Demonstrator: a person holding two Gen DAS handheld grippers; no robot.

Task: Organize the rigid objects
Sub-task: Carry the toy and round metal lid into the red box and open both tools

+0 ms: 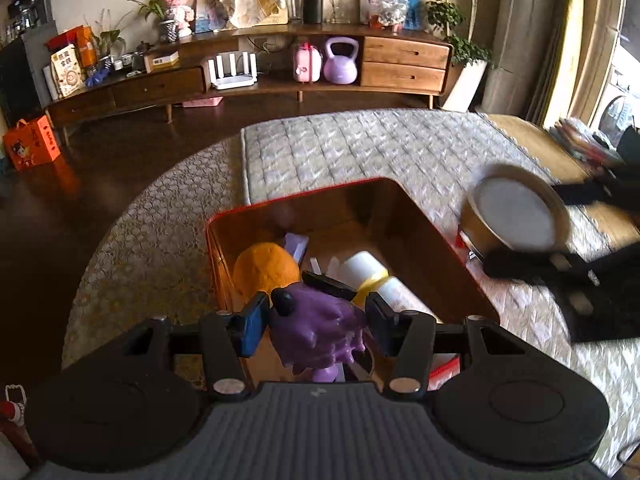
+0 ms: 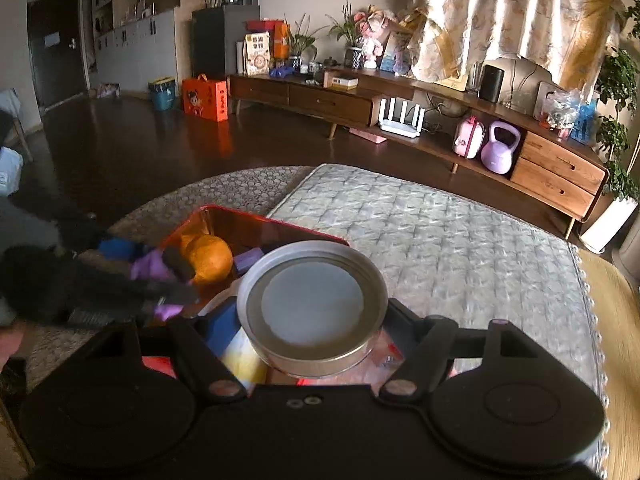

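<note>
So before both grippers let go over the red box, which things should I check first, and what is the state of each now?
1. Left gripper jaws hold the purple toy: ok.
2. Purple toy is above the red box opening: ok.
3. Right gripper jaws hold the round tin: ok.
4. Tin is fully over the box: cannot tell; in the left wrist view it sits at the box's right edge.
5. Free space inside beside the orange ball and white tube: cannot tell.
6. The two grippers are apart: ok.
</note>
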